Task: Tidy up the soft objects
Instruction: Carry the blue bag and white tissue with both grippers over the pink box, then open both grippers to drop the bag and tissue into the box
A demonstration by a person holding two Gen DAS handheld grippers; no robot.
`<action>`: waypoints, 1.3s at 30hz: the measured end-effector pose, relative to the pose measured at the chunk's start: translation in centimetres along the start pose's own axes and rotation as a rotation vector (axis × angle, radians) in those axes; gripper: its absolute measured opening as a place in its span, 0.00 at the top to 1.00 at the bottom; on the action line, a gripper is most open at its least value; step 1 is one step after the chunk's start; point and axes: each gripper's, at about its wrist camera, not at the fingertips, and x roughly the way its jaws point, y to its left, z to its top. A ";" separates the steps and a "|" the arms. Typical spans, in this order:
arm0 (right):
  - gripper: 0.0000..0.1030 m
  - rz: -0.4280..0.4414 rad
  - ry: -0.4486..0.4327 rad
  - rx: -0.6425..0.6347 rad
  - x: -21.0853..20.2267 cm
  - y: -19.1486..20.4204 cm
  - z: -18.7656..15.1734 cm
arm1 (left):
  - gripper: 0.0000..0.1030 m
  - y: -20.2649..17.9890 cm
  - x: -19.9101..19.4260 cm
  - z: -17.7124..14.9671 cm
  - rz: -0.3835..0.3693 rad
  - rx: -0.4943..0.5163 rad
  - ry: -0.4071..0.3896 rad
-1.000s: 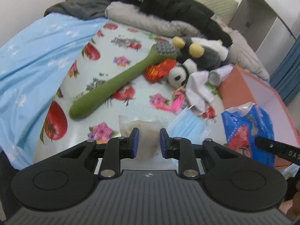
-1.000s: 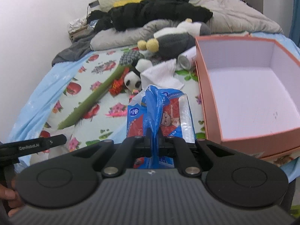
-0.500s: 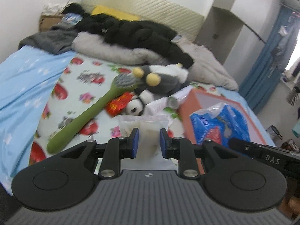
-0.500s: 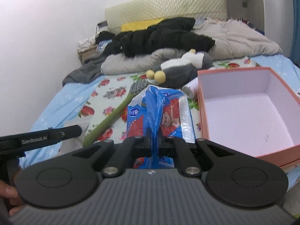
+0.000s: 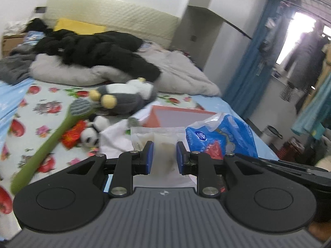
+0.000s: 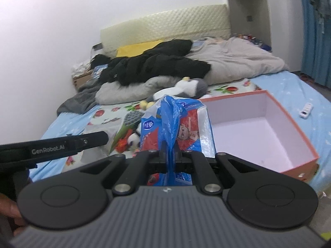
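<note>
My left gripper (image 5: pixel 164 157) is shut on a clear plastic pouch (image 5: pixel 159 138) with pale contents, held up above the bed. My right gripper (image 6: pixel 170 155) is shut on a blue plastic tissue pack (image 6: pixel 178 122) with a red printed picture; that pack (image 5: pixel 223 138) also shows at the right of the left wrist view. An open orange box (image 6: pixel 258 128) with a white inside lies on the bed to the right. On the floral sheet lie a long green plush brush (image 5: pixel 51 138), a small panda toy (image 5: pixel 91 134) and a grey penguin plush (image 5: pixel 124 97).
A black jacket (image 5: pixel 97 49) and a grey duvet (image 6: pixel 233 62) are piled at the head of the bed. A white cloth (image 5: pixel 115 136) and a red packet (image 5: pixel 72 136) lie by the panda. A white remote (image 6: pixel 306 110) rests on the blue sheet right of the box.
Both grippers have risen with their loads and the views have tilted up towards the headboard. The left view has swung right, so the box and the doorway now show.
</note>
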 end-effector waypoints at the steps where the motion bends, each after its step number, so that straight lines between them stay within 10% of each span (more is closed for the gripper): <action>1: 0.94 -0.011 -0.006 0.008 -0.3 -0.6 0.0 | 0.73 -0.4 0.4 0.1 -0.012 0.009 0.005; 39: 0.92 -0.172 0.199 0.176 16.8 -17.9 -0.4 | 0.73 -6.7 32.7 2.3 -0.141 0.108 0.376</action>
